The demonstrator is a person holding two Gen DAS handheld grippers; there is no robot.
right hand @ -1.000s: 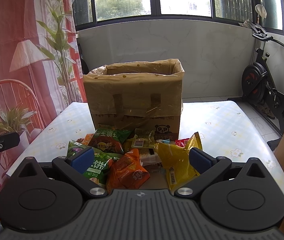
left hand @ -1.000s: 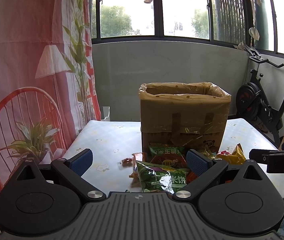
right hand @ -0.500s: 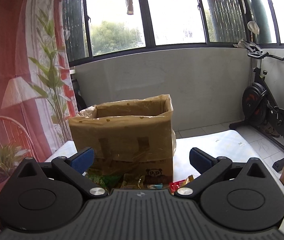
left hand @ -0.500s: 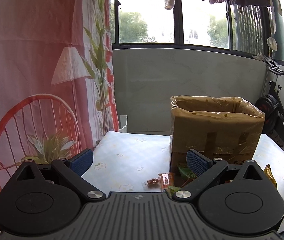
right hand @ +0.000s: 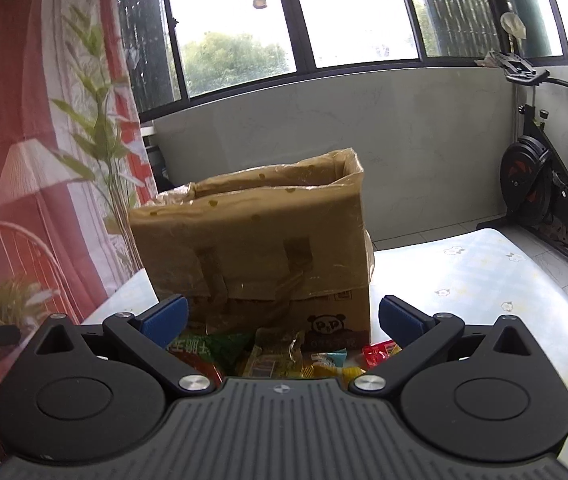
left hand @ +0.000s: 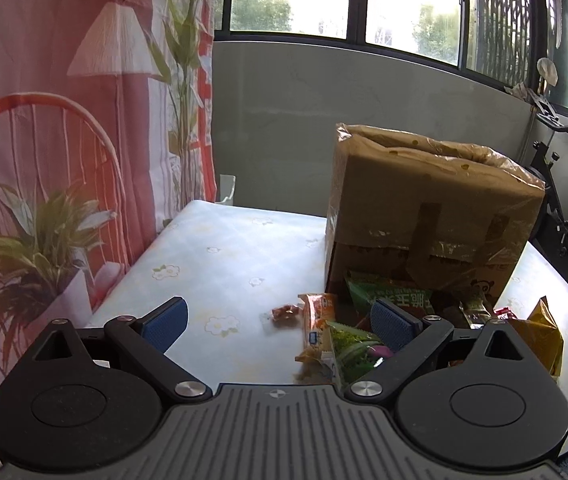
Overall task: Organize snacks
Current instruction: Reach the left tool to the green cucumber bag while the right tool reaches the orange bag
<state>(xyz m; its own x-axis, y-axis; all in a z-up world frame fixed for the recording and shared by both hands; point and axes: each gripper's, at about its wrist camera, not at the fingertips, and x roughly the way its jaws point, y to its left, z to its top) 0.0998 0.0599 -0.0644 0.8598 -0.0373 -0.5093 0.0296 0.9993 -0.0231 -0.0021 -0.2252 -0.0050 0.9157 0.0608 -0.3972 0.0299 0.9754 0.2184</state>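
A brown cardboard box [left hand: 428, 216] lined with clear plastic stands open-topped on the table; it also shows in the right wrist view [right hand: 255, 256]. Snack packets lie in a pile in front of it: a green packet [left hand: 388, 294], an orange packet [left hand: 318, 320], a yellow packet [left hand: 540, 332] and a small brown wrapped sweet [left hand: 284, 314]. My left gripper [left hand: 279, 320] is open and empty above the table, left of the pile. My right gripper [right hand: 281, 320] is open and empty, facing the box, with green [right hand: 203, 346], yellow [right hand: 271, 354] and red [right hand: 380, 352] packets below it.
The table [left hand: 211, 264] has a pale floral cover. A pink printed curtain [left hand: 63, 120] hangs close on the left. An exercise bike [right hand: 544, 184] stands on the right by the wall. Windows run along the back.
Both grippers have tilted: the left view has dropped and swung, showing the snack pile again. The right view has lifted off the pile toward the box. Both grippers stay open.
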